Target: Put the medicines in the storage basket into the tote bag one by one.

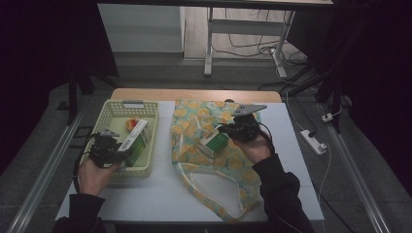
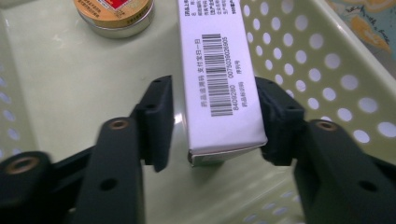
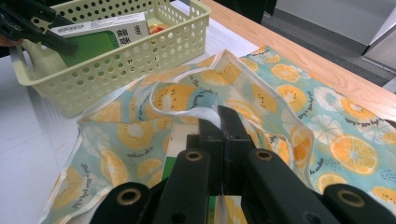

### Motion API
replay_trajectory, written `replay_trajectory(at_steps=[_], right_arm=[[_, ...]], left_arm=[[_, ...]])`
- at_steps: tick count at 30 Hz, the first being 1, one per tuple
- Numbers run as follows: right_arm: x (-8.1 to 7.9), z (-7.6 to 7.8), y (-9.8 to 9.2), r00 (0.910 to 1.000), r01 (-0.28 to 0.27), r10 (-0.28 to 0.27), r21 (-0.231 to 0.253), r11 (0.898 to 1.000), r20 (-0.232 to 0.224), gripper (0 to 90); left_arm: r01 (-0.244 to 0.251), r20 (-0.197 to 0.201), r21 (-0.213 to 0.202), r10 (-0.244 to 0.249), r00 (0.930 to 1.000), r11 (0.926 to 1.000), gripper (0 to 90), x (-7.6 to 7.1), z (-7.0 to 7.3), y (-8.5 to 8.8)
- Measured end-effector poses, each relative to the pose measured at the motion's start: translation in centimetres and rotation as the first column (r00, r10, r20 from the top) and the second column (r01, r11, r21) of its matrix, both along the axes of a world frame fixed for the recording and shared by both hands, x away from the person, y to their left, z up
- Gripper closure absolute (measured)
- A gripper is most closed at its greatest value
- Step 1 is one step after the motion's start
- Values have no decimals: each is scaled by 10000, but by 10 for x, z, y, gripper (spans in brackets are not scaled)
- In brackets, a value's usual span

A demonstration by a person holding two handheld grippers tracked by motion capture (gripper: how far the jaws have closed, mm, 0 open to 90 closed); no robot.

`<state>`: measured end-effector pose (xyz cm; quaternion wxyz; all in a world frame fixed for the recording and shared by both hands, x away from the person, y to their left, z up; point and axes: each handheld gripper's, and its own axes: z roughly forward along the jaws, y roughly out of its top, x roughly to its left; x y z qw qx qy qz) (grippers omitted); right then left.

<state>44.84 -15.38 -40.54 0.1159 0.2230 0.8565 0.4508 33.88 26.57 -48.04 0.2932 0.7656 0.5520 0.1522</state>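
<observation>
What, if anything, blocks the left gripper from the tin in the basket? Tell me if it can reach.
Probably yes: the tin lies uncovered on the basket floor just ahead of the left gripper. Only the box stands between its jaws, so it would have to clear that first.

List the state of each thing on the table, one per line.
Basket: upright on the table, holding a box and a tin.
Box in basket: between the left gripper's jaws; one pad touches, the other stands apart.
Tin: lid on.
Bag: mouth lifted; right gripper pinches its rim.
Second box: lying at the bag's mouth.
</observation>
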Motion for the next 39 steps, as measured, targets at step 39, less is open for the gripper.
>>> replay_trajectory(at_steps=[39], right_arm=[[1,1,-3,10000,86,-86,68,9999,-22,899]], left_arm=[[428,1379,-1230,-257,9901,9915,618,-26,56,2]])
